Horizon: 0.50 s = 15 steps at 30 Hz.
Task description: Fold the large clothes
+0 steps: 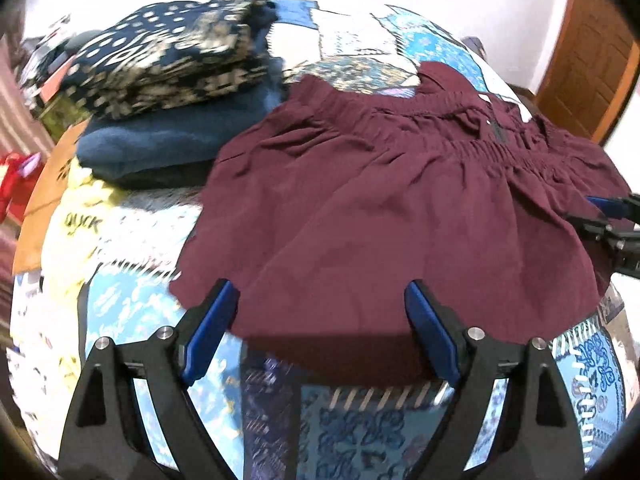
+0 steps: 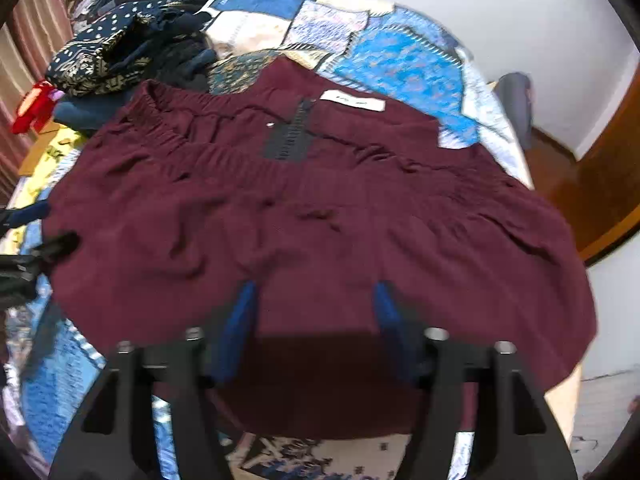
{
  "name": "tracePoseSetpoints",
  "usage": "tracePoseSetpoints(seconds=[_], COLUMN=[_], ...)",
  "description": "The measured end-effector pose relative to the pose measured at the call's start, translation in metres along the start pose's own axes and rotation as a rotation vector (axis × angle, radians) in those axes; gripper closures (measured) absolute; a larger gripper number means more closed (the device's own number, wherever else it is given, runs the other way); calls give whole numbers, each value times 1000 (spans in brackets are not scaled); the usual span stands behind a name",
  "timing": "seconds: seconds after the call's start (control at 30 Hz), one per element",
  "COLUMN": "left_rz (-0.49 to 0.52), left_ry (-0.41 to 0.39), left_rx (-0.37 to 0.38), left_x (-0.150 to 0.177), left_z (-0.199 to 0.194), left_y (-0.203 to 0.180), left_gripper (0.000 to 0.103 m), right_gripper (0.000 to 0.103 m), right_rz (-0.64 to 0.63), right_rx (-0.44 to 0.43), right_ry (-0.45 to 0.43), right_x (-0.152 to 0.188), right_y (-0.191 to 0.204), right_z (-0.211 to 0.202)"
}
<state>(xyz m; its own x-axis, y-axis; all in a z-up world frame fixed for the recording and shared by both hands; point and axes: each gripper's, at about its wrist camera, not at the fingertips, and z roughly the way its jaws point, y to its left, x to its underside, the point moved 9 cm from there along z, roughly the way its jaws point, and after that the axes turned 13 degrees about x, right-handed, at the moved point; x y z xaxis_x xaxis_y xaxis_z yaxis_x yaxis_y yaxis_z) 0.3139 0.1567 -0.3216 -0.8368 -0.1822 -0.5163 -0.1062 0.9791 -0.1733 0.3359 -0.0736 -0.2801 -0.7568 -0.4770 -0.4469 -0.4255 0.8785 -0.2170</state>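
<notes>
Landmark: maroon garment (image 2: 320,216) — spread flat on the patchwork quilt (image 1: 360,44), gathered elastic waistband at its far edge.
Garment details: a white label (image 2: 352,101) and a dark zipper strip (image 2: 294,136) sit near the waistband's middle.
Left gripper (image 1: 320,320): poised over the garment's near hem toward its left corner, jaws spread wide, blue pads either side of the cloth edge; nothing pinched.
Right gripper (image 2: 314,312): over the near hem further along, jaws spread, blurred — cloth lies below and between the pads, not clamped.
Folded stack (image 1: 168,92): beyond the garment's far left corner, a navy patterned piece on top of plain blue ones.
Yellow printed cloth (image 1: 80,216): left of the garment, near the stack.
Wooden door (image 1: 588,60): past the garment's far right side.
</notes>
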Motion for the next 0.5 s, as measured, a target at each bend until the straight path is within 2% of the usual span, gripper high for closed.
tracePoseSetpoints(seconds=[0.07,0.13,0.17,0.3,0.5], left_rz=[-48,-143,-194,-417,-637], left_ry=[-10,-20,-23,-6,43], left_rx=[4,21,56,268,495], left_x=[4,7,9,19,35], left_z=[-9,-16,-18,-18,2], left_y=[9,24,29,41,41], left_gripper=[16,16,16,16,16], right_gripper=[30,25,22,20,17], right_rz=[18,59,82,104,39], right_rx=[-19,-56,-70,-88,-41], right_ry=[13,39,58,74,54], right_x=[6,12,16,28,34], right_y=[-6,-12,-16,-18,-5], right_z=[1,3,5,9,6])
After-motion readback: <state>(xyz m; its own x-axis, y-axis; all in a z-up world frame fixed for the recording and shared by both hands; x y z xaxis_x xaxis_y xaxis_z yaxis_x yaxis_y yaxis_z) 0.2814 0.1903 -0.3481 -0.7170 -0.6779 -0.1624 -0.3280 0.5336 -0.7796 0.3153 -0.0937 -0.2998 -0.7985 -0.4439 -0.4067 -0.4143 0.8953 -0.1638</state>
